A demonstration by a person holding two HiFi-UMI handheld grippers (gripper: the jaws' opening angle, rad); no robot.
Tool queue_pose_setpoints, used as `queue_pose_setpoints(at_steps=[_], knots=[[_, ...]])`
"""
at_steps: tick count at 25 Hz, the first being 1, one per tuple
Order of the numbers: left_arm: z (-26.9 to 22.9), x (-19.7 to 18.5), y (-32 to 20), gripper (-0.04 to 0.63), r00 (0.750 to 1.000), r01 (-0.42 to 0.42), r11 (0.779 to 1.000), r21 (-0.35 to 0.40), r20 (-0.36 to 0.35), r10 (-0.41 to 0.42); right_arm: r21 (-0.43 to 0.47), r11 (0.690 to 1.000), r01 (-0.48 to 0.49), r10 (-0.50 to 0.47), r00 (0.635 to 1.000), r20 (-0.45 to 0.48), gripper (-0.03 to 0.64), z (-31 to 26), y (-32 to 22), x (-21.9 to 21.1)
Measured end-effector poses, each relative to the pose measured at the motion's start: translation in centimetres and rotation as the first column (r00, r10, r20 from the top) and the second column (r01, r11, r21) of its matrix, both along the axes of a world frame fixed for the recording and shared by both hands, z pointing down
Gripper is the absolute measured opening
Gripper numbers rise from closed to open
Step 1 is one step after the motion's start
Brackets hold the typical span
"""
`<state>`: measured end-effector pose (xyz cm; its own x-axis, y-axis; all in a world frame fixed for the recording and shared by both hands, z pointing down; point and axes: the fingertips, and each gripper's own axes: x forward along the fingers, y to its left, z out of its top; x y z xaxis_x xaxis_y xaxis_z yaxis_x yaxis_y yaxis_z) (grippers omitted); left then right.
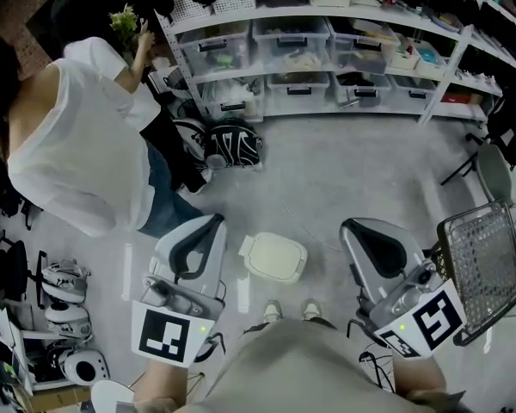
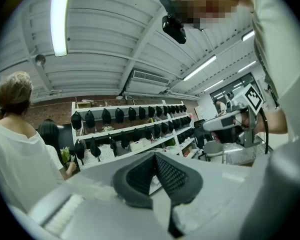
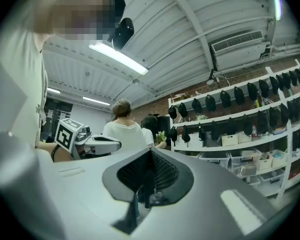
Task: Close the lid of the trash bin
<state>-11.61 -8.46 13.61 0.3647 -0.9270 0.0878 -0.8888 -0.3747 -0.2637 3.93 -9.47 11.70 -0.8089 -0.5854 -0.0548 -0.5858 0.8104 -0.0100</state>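
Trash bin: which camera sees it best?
The head view. It looks straight down on the white trash bin on the floor. The left and right gripper views point up at shelves and ceiling, so neither shows it.

The pale floor [image 1: 344, 179] bears the white trash bin [image 1: 275, 257] and a black-and-white item [image 1: 232, 144] near the shelving [image 1: 327, 50].

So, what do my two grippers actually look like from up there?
They match. The left gripper and right gripper have smooth pale grey shells, with black mesh-textured padding lining the jaws. Each carries a white cube printed with black square markers at the rear, with a small green light beside it. Thin black cables trail below the right one.
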Motion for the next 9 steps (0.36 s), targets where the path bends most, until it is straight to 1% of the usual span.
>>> queue_pose_setpoints(at_steps=[9], knots=[[0.8, -0.6, 1.11, 0.003, 1.0, 0.021, 0.999, -0.036, 0.004, -0.021, -0.003, 1.0, -0.001, 0.001, 1.0, 0.013, 0.003, -0.2, -0.03, -0.27]])
